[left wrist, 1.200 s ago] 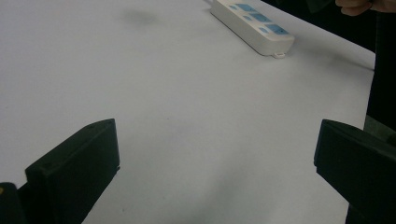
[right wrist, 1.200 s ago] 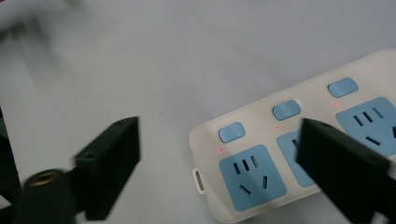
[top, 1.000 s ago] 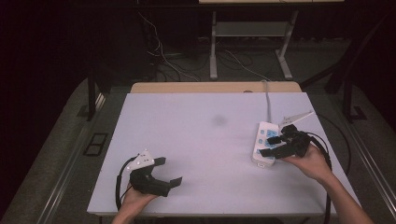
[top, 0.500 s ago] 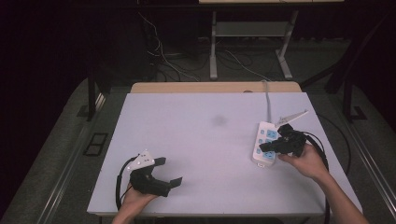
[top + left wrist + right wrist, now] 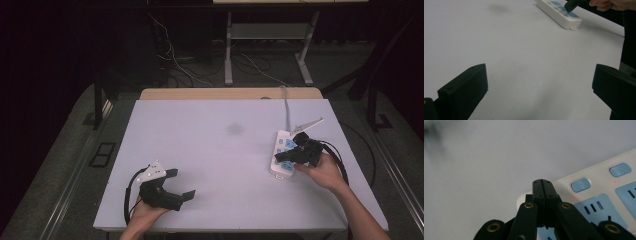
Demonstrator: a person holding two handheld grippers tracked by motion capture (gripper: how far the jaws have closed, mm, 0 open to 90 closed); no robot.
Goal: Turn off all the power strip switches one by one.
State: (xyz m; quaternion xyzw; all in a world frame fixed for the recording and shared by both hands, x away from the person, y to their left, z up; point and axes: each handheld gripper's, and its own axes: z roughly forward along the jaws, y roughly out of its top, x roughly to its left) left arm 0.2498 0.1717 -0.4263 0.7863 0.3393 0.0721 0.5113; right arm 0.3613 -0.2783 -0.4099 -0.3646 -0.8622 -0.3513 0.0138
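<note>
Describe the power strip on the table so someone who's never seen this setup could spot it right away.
Start at the white table and go to its right side, just ahead of the person's right hand. There lies the power strip, a long white bar. Its pale blue sockets and switches set it apart, and the shut right gripper hovers over it.

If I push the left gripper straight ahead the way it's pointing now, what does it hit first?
Mostly bare table. The left gripper, jaws wide open, points toward the white power strip on which the right gripper is working. The strip looks like the first contact, though depth is hard to judge.

Left hand-held gripper agape, right hand-held gripper jaws together
</note>
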